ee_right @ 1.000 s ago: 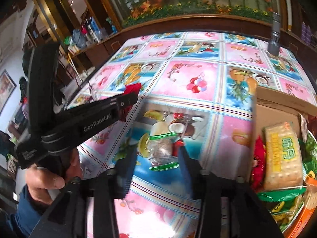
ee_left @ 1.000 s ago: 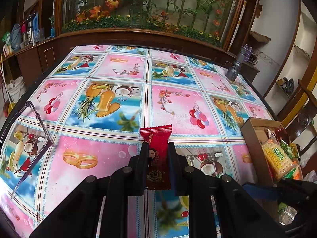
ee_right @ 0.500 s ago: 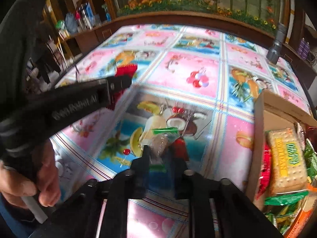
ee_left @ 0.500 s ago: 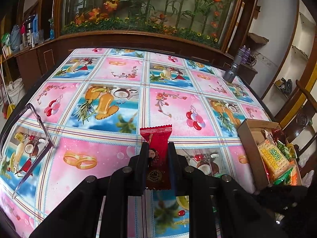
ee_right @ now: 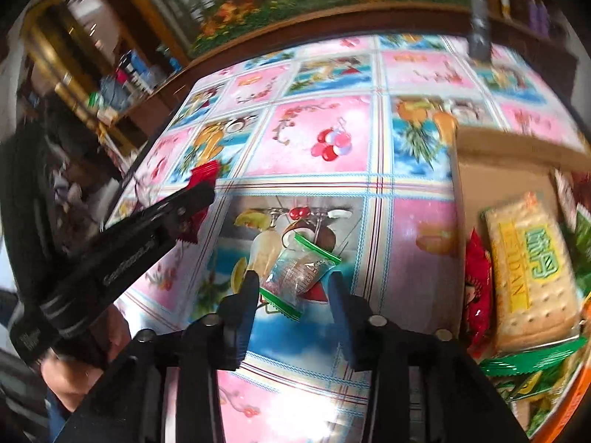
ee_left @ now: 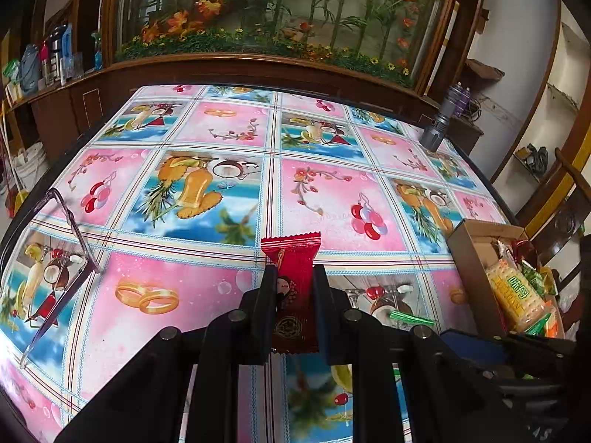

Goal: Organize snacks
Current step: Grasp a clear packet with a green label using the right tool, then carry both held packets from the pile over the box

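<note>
Patterned pink-and-blue oilcloth covers the bench point(ee_left: 207, 295), with a planted glass case behind it. We hold the left gripper point(ee_left: 294, 280) with its fingers point(ee_left: 266, 306) closed on a red snack packet point(ee_left: 293, 277), raised above the cloth. The right gripper point(ee_right: 291, 291) has its fingers apart, its jaws having just been opening, and a clear green-edged snack packet point(ee_right: 299, 273) lies on the bench between them, not pressed by either pad. At the right edge stands a cardboard box point(ee_right: 480, 181) holding a yellow cracker pack point(ee_right: 528, 269) and other wrapped snacks. A grey torch point(ee_left: 439, 125) stands upright at the far right.
</note>
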The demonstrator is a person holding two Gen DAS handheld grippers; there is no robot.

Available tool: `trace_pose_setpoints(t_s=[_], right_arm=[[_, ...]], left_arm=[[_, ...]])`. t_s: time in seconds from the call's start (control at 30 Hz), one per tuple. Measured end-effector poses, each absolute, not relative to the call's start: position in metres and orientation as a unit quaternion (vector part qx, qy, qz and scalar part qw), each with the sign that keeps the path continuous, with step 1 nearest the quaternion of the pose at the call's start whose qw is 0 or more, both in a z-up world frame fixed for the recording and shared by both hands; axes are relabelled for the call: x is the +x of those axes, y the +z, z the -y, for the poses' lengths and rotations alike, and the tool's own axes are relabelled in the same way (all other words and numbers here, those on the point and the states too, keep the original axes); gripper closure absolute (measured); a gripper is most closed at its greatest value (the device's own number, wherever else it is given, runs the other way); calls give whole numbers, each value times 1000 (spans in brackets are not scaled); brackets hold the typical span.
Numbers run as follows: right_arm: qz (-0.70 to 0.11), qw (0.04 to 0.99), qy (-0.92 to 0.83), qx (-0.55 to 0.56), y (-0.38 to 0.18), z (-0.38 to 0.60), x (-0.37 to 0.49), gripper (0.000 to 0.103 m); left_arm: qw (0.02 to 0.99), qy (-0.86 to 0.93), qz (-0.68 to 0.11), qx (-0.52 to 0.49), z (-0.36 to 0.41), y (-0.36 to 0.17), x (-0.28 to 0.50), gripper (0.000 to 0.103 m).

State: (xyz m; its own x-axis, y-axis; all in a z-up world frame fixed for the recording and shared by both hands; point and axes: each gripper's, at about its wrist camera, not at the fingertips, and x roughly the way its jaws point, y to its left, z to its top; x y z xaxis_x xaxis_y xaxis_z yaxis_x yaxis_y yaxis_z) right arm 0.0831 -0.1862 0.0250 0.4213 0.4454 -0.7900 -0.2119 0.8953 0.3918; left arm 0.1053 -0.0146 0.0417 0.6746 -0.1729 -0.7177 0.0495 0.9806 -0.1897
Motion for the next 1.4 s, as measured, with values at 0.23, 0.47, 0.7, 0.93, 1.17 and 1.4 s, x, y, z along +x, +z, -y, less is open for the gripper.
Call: trace_pose_setpoints(t_s=[0.23,0.47,0.7,0.93,1.17,1.4], right_arm=[[-515,834,163,112,20,173,93,60],[-490,864,118,-12,14,139,90,70],[-463,874,144,-13,23,152,75,81],[-410,892,175,70,49,181,72,81],[-365,904,177,132,69,203,66,81],[-362,904,172,148,71,210,67,81]], left_arm=[[916,-59,-389,-83,8,49,103,86],[914,-64,-390,-89,8,49,102,86],[914,-70,-391,-83,13,48,102,86],[916,-85,-386,-73,24,48,99,86],[924,-103,-364,-48,44,50,91,86],[939,-100,-330,-6,62,57,77,86]])
